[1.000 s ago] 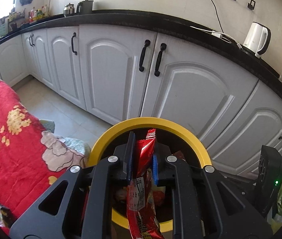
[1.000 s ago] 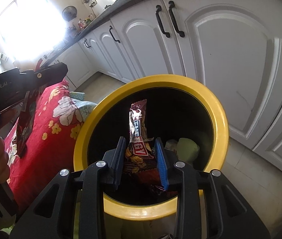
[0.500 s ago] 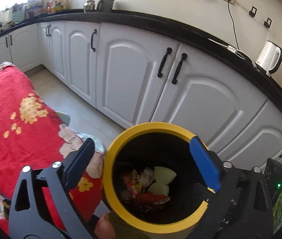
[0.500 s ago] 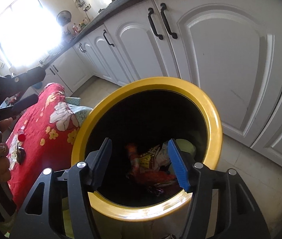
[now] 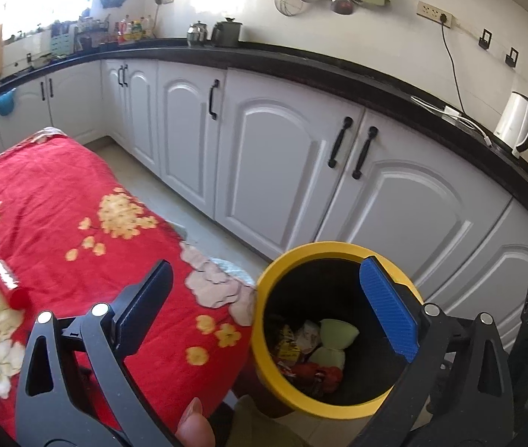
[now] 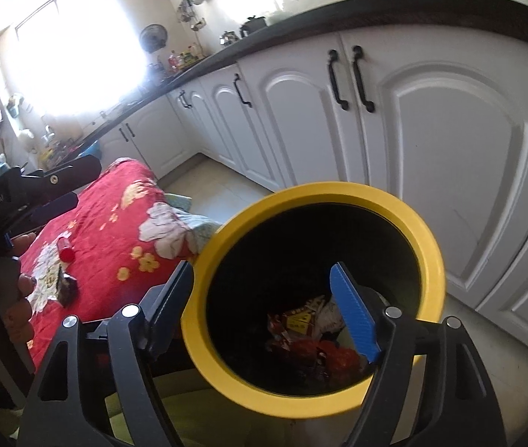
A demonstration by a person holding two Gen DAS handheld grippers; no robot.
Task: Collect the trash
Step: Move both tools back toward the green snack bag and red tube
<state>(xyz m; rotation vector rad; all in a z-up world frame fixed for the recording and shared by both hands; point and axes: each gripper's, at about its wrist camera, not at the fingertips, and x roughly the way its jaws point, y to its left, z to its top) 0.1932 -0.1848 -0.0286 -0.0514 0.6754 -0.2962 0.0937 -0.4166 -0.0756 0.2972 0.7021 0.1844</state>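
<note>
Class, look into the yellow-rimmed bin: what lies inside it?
Inside the yellow-rimmed bin: crumpled snack wrappers and pale green wads. Whatever lies beneath the heap is covered.

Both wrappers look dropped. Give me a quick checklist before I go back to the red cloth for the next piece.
1. Left gripper empty: ok, jaws wide apart, nothing between them.
2. Right gripper empty: ok, open over the yellow-rimmed bin.
3. Trash landed inside the bin: ok, wrappers lie at the bottom, none on the rim.
4. More trash to collect: ok, a red tube-shaped piece and a dark wrapper lie on the red floral cloth.
5. Path to the cloth: ok for the left gripper, which is already over its edge.
6. Floor around the bin free of dropped trash: cannot tell, mostly hidden.
</note>
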